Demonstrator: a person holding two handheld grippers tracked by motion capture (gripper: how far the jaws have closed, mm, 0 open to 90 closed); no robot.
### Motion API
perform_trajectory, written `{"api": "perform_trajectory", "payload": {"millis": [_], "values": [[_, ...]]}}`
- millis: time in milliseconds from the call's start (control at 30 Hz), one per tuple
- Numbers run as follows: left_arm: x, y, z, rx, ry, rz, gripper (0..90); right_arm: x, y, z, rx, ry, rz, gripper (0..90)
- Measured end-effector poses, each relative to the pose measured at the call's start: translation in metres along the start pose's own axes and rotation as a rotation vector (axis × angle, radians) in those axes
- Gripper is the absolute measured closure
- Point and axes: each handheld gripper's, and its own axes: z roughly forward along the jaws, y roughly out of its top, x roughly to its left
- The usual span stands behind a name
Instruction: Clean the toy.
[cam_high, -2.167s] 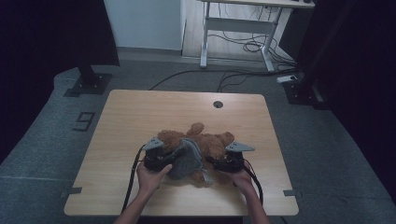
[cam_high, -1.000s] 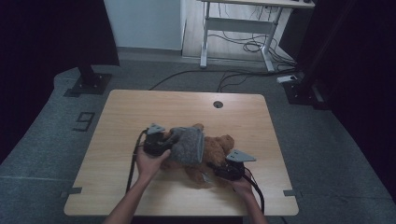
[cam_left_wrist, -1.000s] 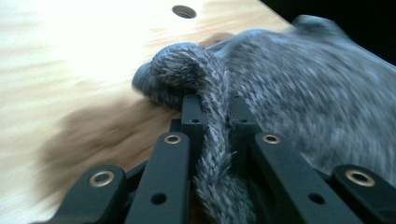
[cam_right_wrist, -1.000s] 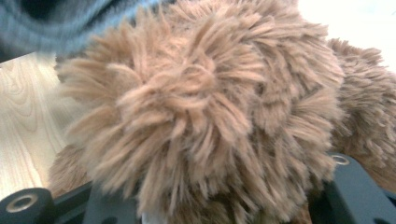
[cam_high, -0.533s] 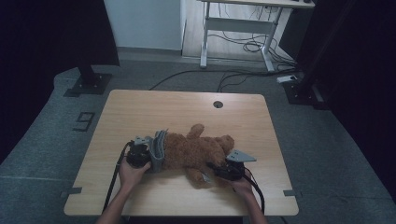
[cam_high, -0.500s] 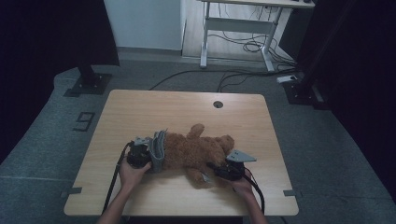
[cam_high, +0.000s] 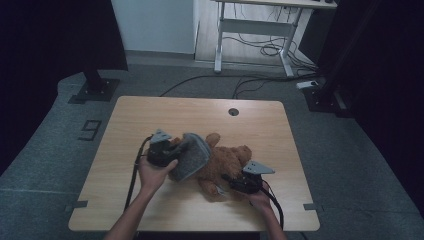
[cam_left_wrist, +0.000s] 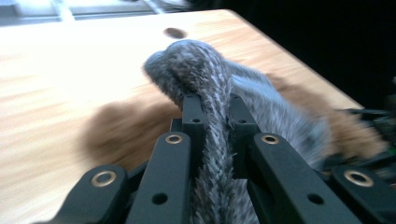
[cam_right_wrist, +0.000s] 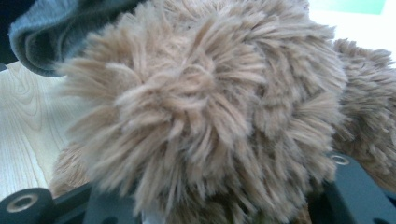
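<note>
Left gripper (cam_high: 161, 150): jaws clenched on a fold of the grey knit garment (cam_left_wrist: 210, 93), fabric bunched between them; held over the left-middle of the table (cam_high: 150, 112).
Grey knit garment (cam_high: 190, 156): lifted and draped against the left end of the teddy bear (cam_high: 225, 162); covering that end, not drawn down over the body; whether any limb is inside, cannot tell.
Teddy bear: lying across the middle of the table, a little toward the near edge, its brown fur bare from the garment's edge rightward.
Right gripper (cam_high: 239, 186): at the bear's near-right side; jaws partly closed with brown fur (cam_right_wrist: 210, 116) packed between them, seemingly pinning a limb of the bear, so grasping the bear by judgement.
Done so far: garment picked up and brought to one end of the bear, bear steadied.
Left to do: judged as dressing the bear, most of it, with the garment to be pulled along the body and settled, then both grips let go.
Stage: early to middle.
</note>
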Motion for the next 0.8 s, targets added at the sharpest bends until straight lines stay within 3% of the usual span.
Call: {"api": "perform_trajectory", "payload": {"millis": [100, 233, 333, 467, 667, 767, 800], "values": [[-0.025, 0.013, 0.029, 0.025, -0.063, 0.013, 81.2, 0.000, 0.000, 0.000, 0.001, -0.001, -0.001, 46.5], [-0.061, 0.022, 0.071, 0.074, -0.076, 0.085, 81.0, 0.002, -0.001, 0.000, -0.003, -0.009, -0.004, 46.4], [-0.072, 0.025, 0.095, 0.099, -0.086, 0.067, 81.0, 0.002, -0.001, 0.000, -0.001, -0.012, -0.007, 46.4], [-0.076, 0.021, 0.113, 0.128, -0.055, 0.067, 81.0, 0.003, -0.001, 0.000, -0.004, -0.019, -0.005, 46.4], [-0.060, 0.016, 0.103, 0.128, 0.012, 0.076, 81.1, 0.005, -0.001, 0.002, 0.002, -0.021, -0.029, 46.2], [-0.055, 0.014, 0.097, 0.120, 0.091, 0.119, 81.1, 0.005, -0.001, 0.002, 0.002, -0.020, -0.030, 46.2], [-0.053, 0.014, 0.096, 0.123, 0.090, 0.116, 81.2, 0.005, -0.001, 0.002, 0.002, -0.018, -0.028, 46.2]]}}
